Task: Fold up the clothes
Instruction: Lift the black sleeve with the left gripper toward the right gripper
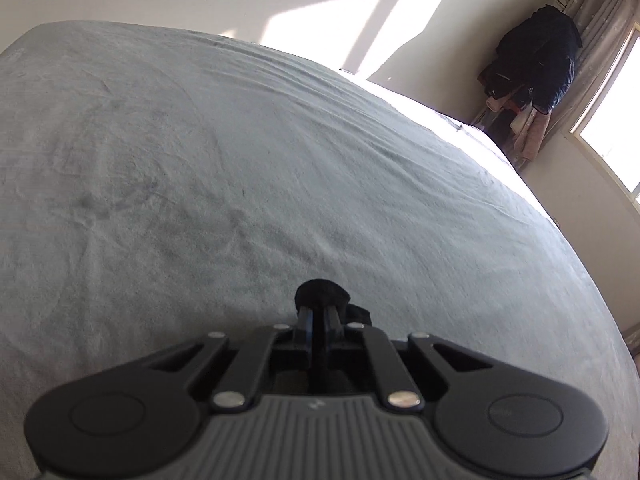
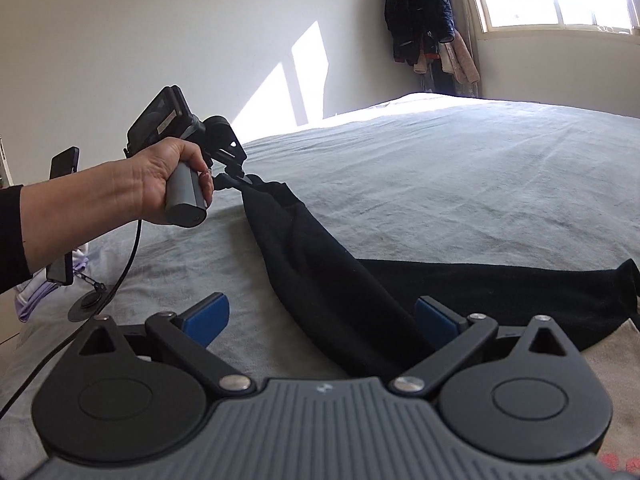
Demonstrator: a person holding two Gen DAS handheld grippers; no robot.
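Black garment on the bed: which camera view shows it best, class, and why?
The right wrist view. There the black garment trails across the grey bedcover from the left gripper, whose jaws pinch its corner. The left wrist view shows only a bunched tip beyond the shut jaws.

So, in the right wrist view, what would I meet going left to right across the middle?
Bare hand gripping the left claw, then the black cloth garment draped on the grey bedspread, then dark jackets hanging farther back.

Black garment (image 2: 320, 280) drapes across the bed; one end lifted, bunched.
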